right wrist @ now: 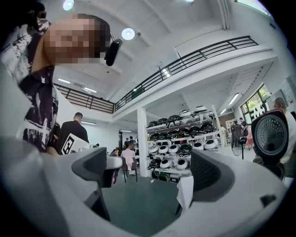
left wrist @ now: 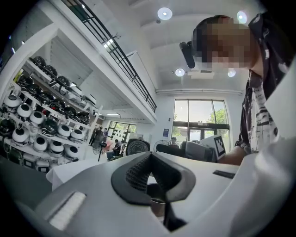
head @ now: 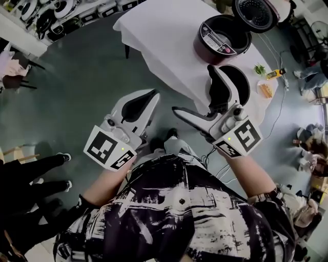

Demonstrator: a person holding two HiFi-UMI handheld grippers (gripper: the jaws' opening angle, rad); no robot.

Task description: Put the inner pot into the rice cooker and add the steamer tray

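Observation:
The dark red rice cooker (head: 221, 35) stands open on the white-clothed table (head: 159, 36), its lid (head: 256, 13) tipped back. That lid (right wrist: 270, 134) also shows at the right edge of the right gripper view. A dark round inner pot (head: 244, 78) sits on the table nearer me, partly hidden by my right gripper (head: 193, 88). That gripper hangs open just short of the pot, and nothing lies between its jaws (right wrist: 148, 171). My left gripper (head: 152, 95) is shut and empty over the floor, left of the table; its pads meet (left wrist: 149, 159). I cannot make out a steamer tray for certain.
A pale dish (head: 265, 90) with something orange, a green item (head: 260, 69) and a yellow item (head: 277, 73) lie at the table's right end. Shelves of rice cookers (right wrist: 180, 152) line one wall. People stand around (head: 31, 174); cables trail on the grey floor (head: 77, 77).

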